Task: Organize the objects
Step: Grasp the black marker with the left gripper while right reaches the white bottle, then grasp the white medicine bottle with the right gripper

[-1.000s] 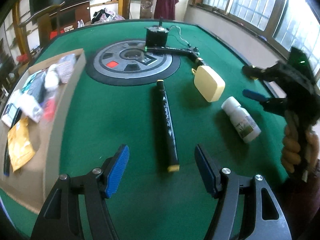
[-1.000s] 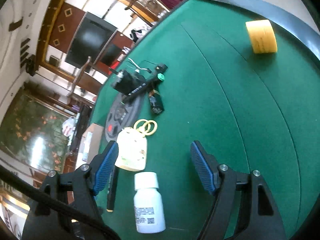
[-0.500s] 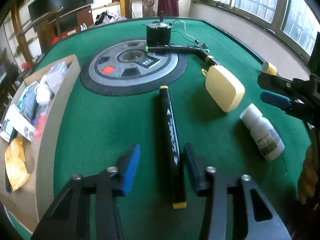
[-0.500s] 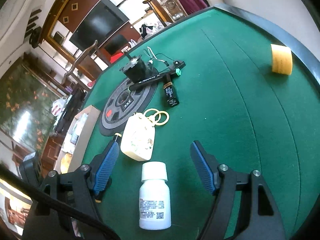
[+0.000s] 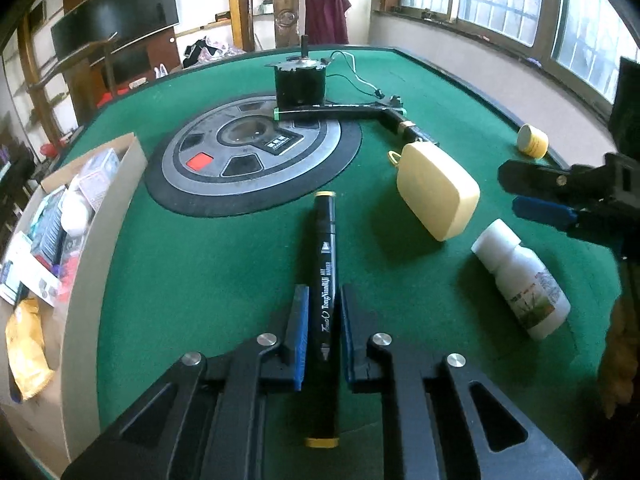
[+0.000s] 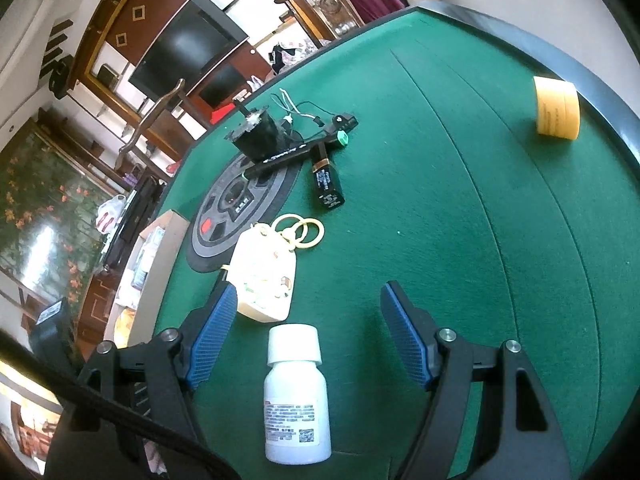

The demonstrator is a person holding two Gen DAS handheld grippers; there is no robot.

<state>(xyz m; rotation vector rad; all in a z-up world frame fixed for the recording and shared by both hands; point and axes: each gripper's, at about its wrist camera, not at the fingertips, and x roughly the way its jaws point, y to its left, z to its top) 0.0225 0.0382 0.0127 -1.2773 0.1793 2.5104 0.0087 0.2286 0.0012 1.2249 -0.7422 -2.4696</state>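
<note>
My left gripper (image 5: 324, 316) is shut on a black marker (image 5: 326, 280) with yellow end caps that lies on the green table. A white pill bottle (image 5: 520, 280) lies to its right; in the right wrist view the bottle (image 6: 296, 396) lies between the open jaws of my right gripper (image 6: 306, 328). A cream case (image 5: 436, 188) lies beyond the marker, and it also shows in the right wrist view (image 6: 266, 276) with yellow rings attached. My right gripper (image 5: 548, 196) also shows in the left wrist view, at the right edge.
A cardboard box (image 5: 80, 240) full of small items stands at the left table edge. A round grey disc (image 5: 252, 152), a black motor (image 5: 300, 80) with wires, a black pen (image 5: 340, 111) and a lipstick tube (image 6: 328, 178) lie farther back. A yellow tape roll (image 6: 556, 108) sits near the right rim.
My left gripper moved forward over the marker and closed on its barrel. My right gripper stayed open and drew slightly closer to the white bottle.
</note>
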